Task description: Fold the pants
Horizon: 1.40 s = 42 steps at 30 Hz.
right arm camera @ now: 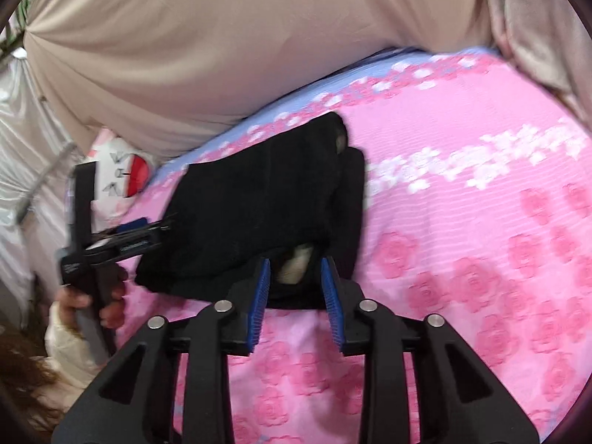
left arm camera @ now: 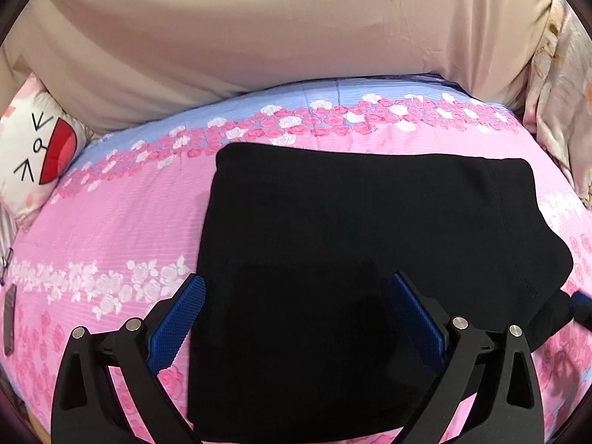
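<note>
Pants folded beneath open left gripper; right gripper seemingly at edge

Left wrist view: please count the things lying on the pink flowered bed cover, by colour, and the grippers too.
Black folded pants: 1
White cushion with a red mouth and a black drawn face: 1
Black grippers with blue finger pads: 2, the left gripper open over the pants, and the right gripper open at the pants' edge
Total: 4, on the pink flowered bed cover

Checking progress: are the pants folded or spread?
Folded. The pants lie as a compact black rectangle on the bedspread, stacked layers visible at the edge.
</note>
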Available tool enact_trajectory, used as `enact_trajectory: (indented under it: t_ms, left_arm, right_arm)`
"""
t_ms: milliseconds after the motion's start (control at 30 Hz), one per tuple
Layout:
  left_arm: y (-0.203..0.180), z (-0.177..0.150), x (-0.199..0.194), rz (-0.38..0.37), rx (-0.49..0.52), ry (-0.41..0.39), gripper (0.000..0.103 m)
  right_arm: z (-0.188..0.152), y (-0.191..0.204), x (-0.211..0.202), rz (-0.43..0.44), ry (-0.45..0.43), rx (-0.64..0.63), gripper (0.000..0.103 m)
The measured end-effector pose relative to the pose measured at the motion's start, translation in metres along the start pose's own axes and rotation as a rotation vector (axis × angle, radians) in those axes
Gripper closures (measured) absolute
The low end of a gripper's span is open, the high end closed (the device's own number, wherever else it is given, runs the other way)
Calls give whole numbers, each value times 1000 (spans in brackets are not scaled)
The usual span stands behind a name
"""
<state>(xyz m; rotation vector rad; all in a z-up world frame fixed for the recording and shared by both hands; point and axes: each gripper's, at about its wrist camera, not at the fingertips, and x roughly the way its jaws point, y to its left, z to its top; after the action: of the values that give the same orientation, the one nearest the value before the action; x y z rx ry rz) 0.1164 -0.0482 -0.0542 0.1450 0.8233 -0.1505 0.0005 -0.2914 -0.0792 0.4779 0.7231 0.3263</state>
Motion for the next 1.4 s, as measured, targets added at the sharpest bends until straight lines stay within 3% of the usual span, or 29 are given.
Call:
enact_trajectory:
  t_ms: [33, 67, 200, 300, 333, 433, 500, 533, 600, 633, 700, 833, 967, 1000, 1033, 1100, 1133, 1167, 1233, 1300, 1400]
  left_arm:
    - [-1, 0, 3, -5, -4, 11, 5]
    - [-2, 0, 6, -11, -7, 25, 5]
    - [-4, -2, 9, -4, 0, 32, 5]
    - [-2, -1, 11, 7, -10, 38, 5]
    - [0, 0, 9, 1, -21, 35, 5]
    - [2, 2, -2, -16, -20, -3, 5]
    - [-2, -2, 6, 41, 19, -16, 5]
    - [-5, -6, 15, 59, 38, -4, 5]
    - [-4, -12, 27, 49, 20, 2, 5]
    - [0, -12, 27, 34, 2, 0, 5]
    - [6, -9, 25, 20, -10, 8, 5]
    - [33, -9, 21, 115, -51, -32, 5]
    - [55, -11, 29, 35, -111, 7, 5]
    - [57, -12, 30, 31, -110, 3, 5]
    - [57, -12, 30, 38, -102, -7, 5]
    - [58, -14, 28, 73, -65, -36, 5]
    - [60, -15, 27, 77, -55, -44, 5]
    - [62, -15, 26, 71, -51, -44, 5]
    - [69, -12, 11, 73, -83, -59, 6]
    - [73, -3, -19, 56, -130, -159, 7]
    - [72, 27, -32, 24, -182, -212, 6]
  right_arm:
    - [0, 0, 6, 15, 14, 3, 44]
    - [0, 3, 9, 15, 21, -5, 40]
    - [4, 5, 19, 39, 15, -9, 41]
    - [12, 11, 31, -2, 47, -60, 87]
    - [15, 14, 26, -18, 38, -76, 92]
    - [24, 20, -15, -69, -54, -118, 93]
    - [19, -3, 0, -151, 11, -102, 93]
    - [9, -24, 20, -145, 81, -47, 89]
    - [7, -34, 11, -66, 51, 29, 87]
    - [12, -30, -3, -73, 19, 24, 86]
    - [23, -20, -33, -173, -69, -15, 86]
    - [43, 0, -60, -139, -155, -25, 85]
    - [48, 39, -15, -47, -79, -127, 85]
    - [46, 36, 13, -74, -11, -131, 85]
    - [41, 20, 45, -162, 56, -111, 92]
    - [45, 11, 42, -104, 17, -20, 93]
    - [49, 16, 36, -118, 14, -22, 93]
    - [54, 27, 26, -140, -13, -45, 87]
    - [65, 52, 16, -108, -32, -89, 87]
    - [72, 75, 16, -80, -36, -141, 87]
    - [87, 101, 34, -61, -33, -205, 86]
